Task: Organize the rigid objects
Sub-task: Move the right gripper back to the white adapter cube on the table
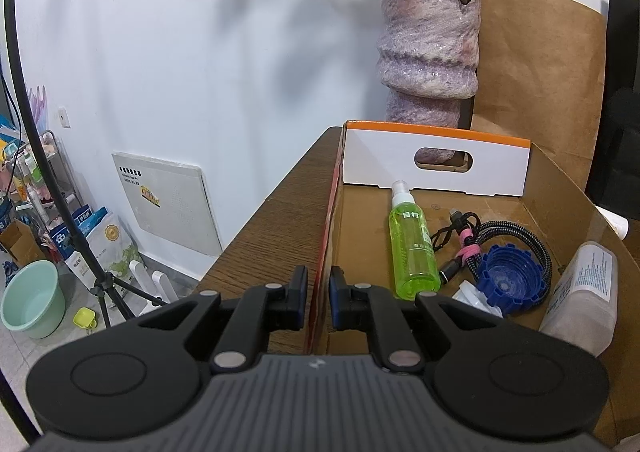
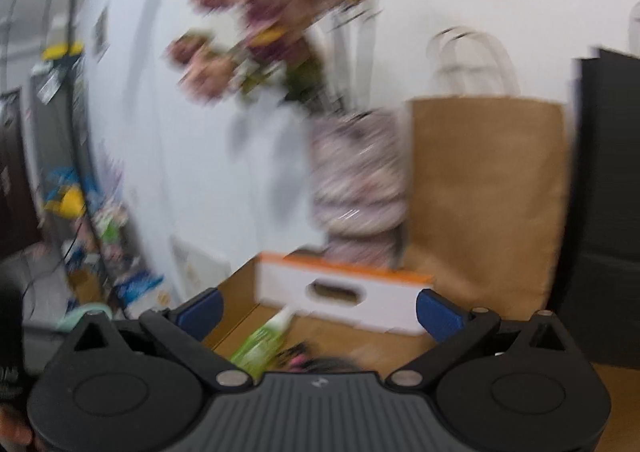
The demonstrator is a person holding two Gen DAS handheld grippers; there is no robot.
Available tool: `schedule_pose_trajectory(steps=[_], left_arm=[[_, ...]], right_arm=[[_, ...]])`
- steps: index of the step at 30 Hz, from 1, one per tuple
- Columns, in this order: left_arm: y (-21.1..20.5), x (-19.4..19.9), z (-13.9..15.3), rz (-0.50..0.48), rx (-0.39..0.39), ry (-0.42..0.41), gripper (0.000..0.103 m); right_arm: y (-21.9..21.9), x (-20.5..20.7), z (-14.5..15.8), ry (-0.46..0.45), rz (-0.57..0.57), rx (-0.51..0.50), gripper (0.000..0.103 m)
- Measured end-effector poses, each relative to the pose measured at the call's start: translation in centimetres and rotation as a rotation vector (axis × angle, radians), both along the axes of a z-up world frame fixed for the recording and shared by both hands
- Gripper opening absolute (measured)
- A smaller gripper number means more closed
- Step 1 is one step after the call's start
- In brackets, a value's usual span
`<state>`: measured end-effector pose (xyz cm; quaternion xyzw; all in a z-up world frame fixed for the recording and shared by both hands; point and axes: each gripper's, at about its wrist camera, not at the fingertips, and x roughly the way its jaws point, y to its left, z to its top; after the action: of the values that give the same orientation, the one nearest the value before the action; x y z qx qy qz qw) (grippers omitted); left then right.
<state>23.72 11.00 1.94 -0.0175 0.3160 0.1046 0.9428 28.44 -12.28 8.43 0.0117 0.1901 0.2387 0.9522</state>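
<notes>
Bottle (image 1: 413,242), green plastic spray type, lies in box (image 1: 436,163) at left claw's (image 1: 318,288) two o'clock; judged light, stiff, slick, best gripped mid-body; left claw narrow astride the box wall, right claw (image 2: 320,312) wide, empty.

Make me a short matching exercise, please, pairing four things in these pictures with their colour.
Things:
1. spray bottle
2. ridged cap
3. paper bag
4. bucket

Colours:
A. brown
B. pale mint
C. bright green
D. blue

Pairs: 1-C, 2-D, 3-A, 4-B
</notes>
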Motion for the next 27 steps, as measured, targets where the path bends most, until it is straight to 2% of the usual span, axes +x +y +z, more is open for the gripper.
schedule_pose_trajectory(steps=[5, 8, 12, 15, 22, 24, 27], left_arm=[[0.0, 0.0, 0.0, 0.000, -0.001, 0.000, 0.012], [0.0, 0.0, 0.0, 0.001, -0.001, 0.001, 0.012], [0.1, 0.0, 0.0, 0.000, -0.001, 0.001, 0.012], [0.1, 0.1, 0.0, 0.000, -0.002, 0.001, 0.012], [0.1, 0.1, 0.0, 0.000, -0.002, 0.001, 0.012], [0.1, 0.1, 0.0, 0.000, -0.001, 0.001, 0.012], [0.1, 0.1, 0.0, 0.000, -0.002, 0.001, 0.012]], right_arm=[[-4.9, 2.6, 0.0, -0.009, -0.222, -0.033, 0.103], [-6.8, 5.0, -1.6, 0.051, -0.322, -0.050, 0.103], [-8.0, 7.8, -4.8, 0.170, -0.387, -0.082, 0.103], [-7.9, 8.7, -6.6, 0.219, -0.381, -0.119, 0.102], [-6.7, 9.2, -8.9, 0.302, -0.311, -0.143, 0.085], [-6.5, 9.6, -9.3, 0.313, -0.302, -0.138, 0.083], [-6.2, 9.7, -9.8, 0.333, -0.282, -0.129, 0.069]])
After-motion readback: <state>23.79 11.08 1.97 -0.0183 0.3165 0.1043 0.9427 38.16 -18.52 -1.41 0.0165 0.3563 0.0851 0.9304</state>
